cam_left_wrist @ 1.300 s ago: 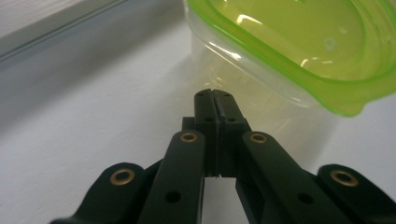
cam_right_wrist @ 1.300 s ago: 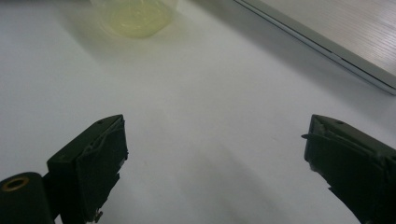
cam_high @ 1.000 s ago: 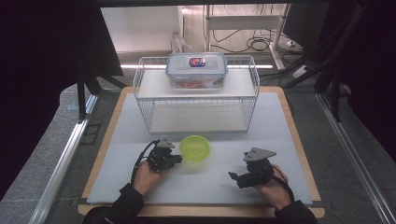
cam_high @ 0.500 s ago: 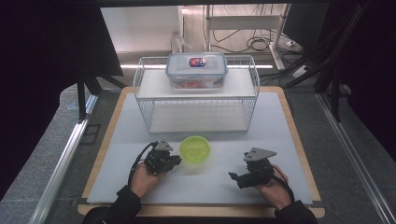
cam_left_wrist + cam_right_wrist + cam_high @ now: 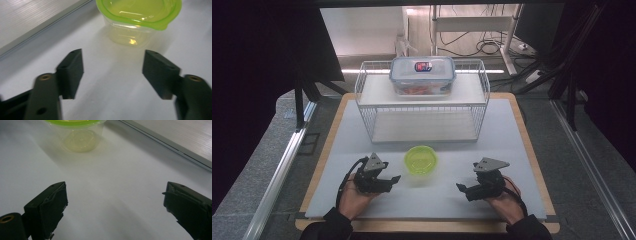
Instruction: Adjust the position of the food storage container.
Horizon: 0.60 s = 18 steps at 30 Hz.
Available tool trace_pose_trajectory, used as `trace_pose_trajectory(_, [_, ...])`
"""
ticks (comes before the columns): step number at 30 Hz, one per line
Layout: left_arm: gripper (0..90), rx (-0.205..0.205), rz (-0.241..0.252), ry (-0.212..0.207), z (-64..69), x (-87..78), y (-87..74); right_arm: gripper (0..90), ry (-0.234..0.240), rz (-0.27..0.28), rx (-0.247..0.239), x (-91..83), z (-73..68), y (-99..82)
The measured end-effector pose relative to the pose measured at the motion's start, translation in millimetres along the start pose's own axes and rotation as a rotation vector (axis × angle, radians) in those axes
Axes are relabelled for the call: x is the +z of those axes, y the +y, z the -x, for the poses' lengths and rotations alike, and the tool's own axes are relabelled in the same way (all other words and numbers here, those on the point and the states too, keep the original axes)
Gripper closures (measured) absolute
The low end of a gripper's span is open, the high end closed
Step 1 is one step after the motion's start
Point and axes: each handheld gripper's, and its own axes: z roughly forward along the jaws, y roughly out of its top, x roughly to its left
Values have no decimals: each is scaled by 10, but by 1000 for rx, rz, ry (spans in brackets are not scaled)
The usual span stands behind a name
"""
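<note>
Left tongs [image 5: 388, 181] have just been opening, empty, beside the small green-lidded clear plastic tub [image 5: 421, 160]; right tongs [image 5: 463, 188] apart, idle; next likely advance and straddle the tub.

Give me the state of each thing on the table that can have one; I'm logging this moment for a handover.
Green-lidded cup: upright on the mat, lid on, free of both grippers.
Clear storage box: lid on, resting on top of the wire rack.
Left gripper: jaws have just been opening, nothing between them, short of the cup.
Right gripper: open, empty.
</note>
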Motion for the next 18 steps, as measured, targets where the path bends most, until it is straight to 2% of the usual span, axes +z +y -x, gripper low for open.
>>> trace_pose_trajectory(5, [171,-9,23,14,13,-127,-105,48,16,5,3,1,-4,0])
trace_pose_trajectory(9, [89,8,1,44,13,-169,-165,48,23,4,2,6,-7,-3])
trace_pose_trajectory(13, [46,18,-6,59,20,-167,-196,48,23,-5,1,10,-2,-8])
trace_pose_trajectory(18, [21,40,16,71,15,-168,-208,48,23,-10,2,1,12,-5])
